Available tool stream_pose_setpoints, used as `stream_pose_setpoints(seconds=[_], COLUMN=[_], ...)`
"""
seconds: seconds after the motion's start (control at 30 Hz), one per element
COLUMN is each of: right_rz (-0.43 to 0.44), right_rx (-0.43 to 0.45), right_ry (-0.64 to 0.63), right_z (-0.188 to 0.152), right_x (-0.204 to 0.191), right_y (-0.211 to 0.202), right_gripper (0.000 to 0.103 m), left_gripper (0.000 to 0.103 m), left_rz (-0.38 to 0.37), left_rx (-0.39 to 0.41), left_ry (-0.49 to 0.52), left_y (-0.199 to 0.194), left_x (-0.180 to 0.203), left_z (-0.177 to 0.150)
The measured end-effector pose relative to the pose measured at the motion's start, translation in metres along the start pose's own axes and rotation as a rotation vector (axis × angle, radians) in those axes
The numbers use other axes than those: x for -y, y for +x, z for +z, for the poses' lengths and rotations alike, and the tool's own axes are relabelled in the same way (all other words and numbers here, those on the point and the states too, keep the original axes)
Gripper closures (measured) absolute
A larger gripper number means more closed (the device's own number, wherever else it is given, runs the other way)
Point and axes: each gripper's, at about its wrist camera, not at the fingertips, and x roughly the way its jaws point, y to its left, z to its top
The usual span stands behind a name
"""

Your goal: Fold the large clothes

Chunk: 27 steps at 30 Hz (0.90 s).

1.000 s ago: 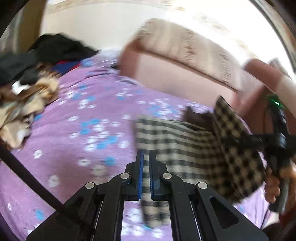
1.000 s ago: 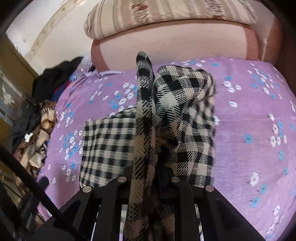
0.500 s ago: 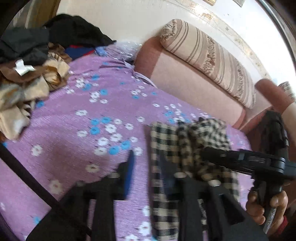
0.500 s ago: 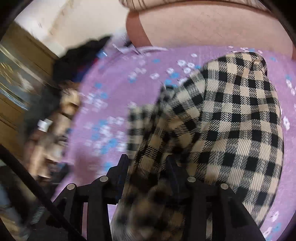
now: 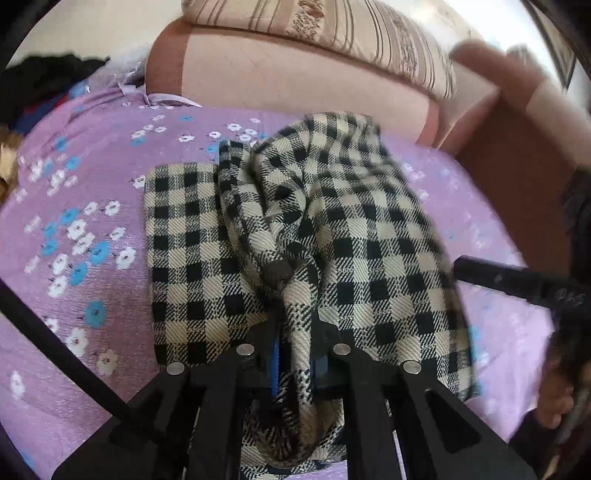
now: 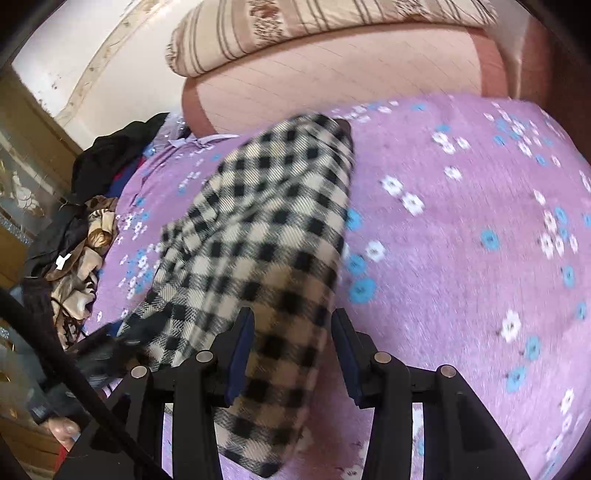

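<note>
Your left gripper (image 5: 295,354) has just closed and clamps a bunched fold of the black-and-cream checked garment (image 5: 303,236). Your right gripper (image 6: 291,350) stands apart around the garment's edge. The garment lies rumpled on the purple flowered bedspread (image 5: 92,295); beyond, a striped bolster (image 6: 332,33)

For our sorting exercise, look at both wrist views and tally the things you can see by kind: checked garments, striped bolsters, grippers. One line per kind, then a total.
Checked garments: 1, the black-and-cream checked garment on the purple bedspread.
Striped bolsters: 1, the striped bolster.
Grippers: 2, left gripper, right gripper.
Total: 4
</note>
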Motion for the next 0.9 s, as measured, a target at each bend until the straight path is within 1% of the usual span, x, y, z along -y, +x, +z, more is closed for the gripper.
stream_pose_setpoints(seconds=[0.03, 0.13, 0.2, 0.23, 0.27, 0.33, 0.37, 0.4, 0.5, 0.53, 0.57, 0.6, 0.67, 0.73, 0.8, 0.9], right_rz=[0.0, 0.01, 0.021, 0.021, 0.017, 0.014, 0.015, 0.012, -0.029, -0.05, -0.07, -0.092, -0.138, -0.168, -0.206, -0.222], right_rx=[-0.002, 0.005, 0.016, 0.024, 0.033, 0.038, 0.037, 0.039, 0.064, 0.072, 0.082, 0.09, 0.094, 0.071, 0.024, -0.094], right_ry=[0.002, -0.006, -0.022, -0.031, -0.039, -0.039, -0.034, -0.029, -0.048, -0.063, -0.082, -0.108, -0.178, -0.234, -0.283, -0.342], right_z=[-0.001, -0.003, -0.003, -0.002, -0.002, 0.003, 0.005, 0.008, 0.027, 0.034, 0.041, 0.048, 0.065, 0.08, 0.093, 0.105], right_x=[0.001, -0.002, -0.007, -0.011, -0.014, -0.019, -0.021, -0.023, -0.036, -0.041, -0.047, -0.055, -0.075, -0.092, -0.105, -0.116], right_y=[0.0, 0.001, 0.0, 0.001, 0.003, 0.009, 0.013, 0.017, 0.027, 0.029, 0.032, 0.034, 0.044, 0.062, 0.087, 0.132], right_gripper=[0.056, 0.056, 0.053, 0.051, 0.05, 0.05, 0.05, 0.05, 0.05, 0.052, 0.059, 0.063, 0.063, 0.063, 0.063, 0.063], left_gripper=[0.094, 0.095, 0.095, 0.095, 0.094, 0.094, 0.094, 0.094, 0.094, 0.094, 0.094, 0.094, 0.094, 0.094, 0.094, 0.094], left_rz=[0.0, -0.049, -0.022, 0.004, 0.013, -0.003, -0.016, -0.024, -0.029, -0.035, -0.05, -0.059, -0.069, -0.075, -0.09, -0.107], left_rx=[0.022, 0.077, 0.087, 0.069, 0.045, -0.016, -0.025, -0.023, -0.011, -0.014, -0.022, -0.027, -0.039, -0.048, -0.063, -0.084], left_ry=[-0.013, -0.092, -0.139, -0.164, -0.186, -0.258, -0.275, -0.275, -0.228, -0.226, -0.228, -0.231, -0.231, -0.229, -0.232, -0.236], left_y=[-0.009, -0.039, -0.05, -0.048, -0.044, -0.03, -0.026, -0.025, -0.028, -0.029, -0.029, -0.028, -0.024, -0.023, -0.022, -0.022], left_x=[-0.001, -0.018, -0.034, -0.043, -0.051, -0.066, -0.069, -0.069, -0.06, -0.059, -0.058, -0.059, -0.06, -0.06, -0.061, -0.065], left_z=[0.001, 0.006, 0.002, -0.004, -0.009, -0.023, -0.026, -0.028, -0.028, -0.028, -0.029, -0.028, -0.029, -0.028, -0.027, -0.027])
